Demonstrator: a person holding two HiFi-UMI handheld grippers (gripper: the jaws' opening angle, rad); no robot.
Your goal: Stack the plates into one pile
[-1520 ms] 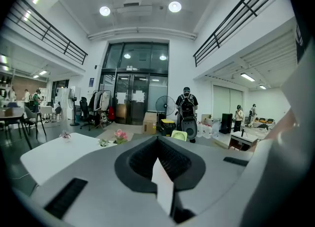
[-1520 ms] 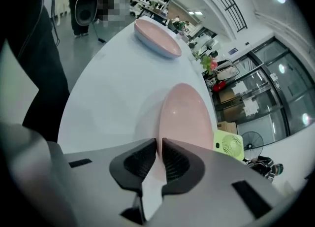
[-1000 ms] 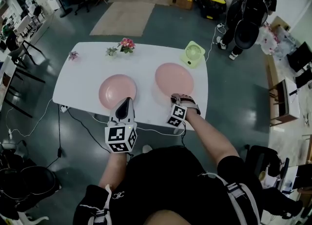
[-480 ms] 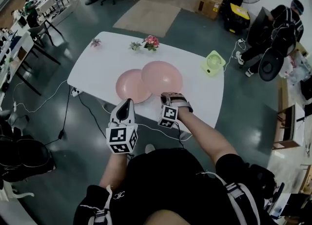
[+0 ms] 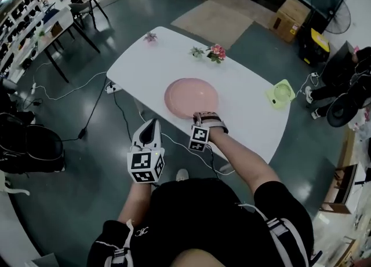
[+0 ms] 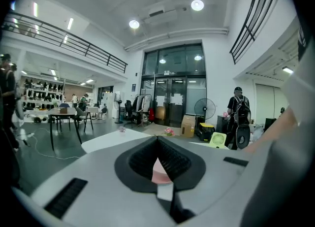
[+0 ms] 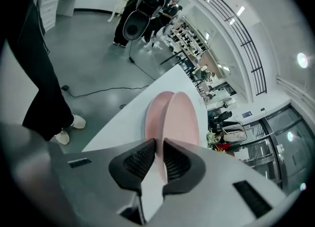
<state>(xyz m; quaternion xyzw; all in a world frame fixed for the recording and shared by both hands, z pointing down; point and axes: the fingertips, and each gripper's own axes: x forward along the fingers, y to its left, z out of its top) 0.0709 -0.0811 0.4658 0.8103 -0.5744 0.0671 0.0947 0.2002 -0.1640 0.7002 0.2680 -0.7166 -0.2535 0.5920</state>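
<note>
Two pink plates are on the white table [image 5: 246,112]. In the head view the upper plate [image 5: 191,97] almost covers the lower one. My right gripper [image 5: 201,120] is shut on the upper plate's near rim. In the right gripper view that plate [image 7: 183,117] runs between the jaws, slightly tilted over the lower plate [image 7: 155,109], whose edge shows at the left. My left gripper [image 5: 152,123] hangs shut and holding nothing, off the table's near edge to the left of the plates. In the left gripper view [image 6: 157,140] a sliver of pink plate shows behind the closed jaws.
A small green fan [image 5: 280,94] stands at the table's right end. Pink flowers [image 5: 216,52] and two smaller sprigs sit along the far edge. Cables trail on the floor by the table. A person [image 6: 236,118] stands beyond, near a cardboard box [image 5: 290,11].
The right gripper carried its plate leftward until it came over the other plate. The left gripper drifted sideways near the table edge, still shut.
</note>
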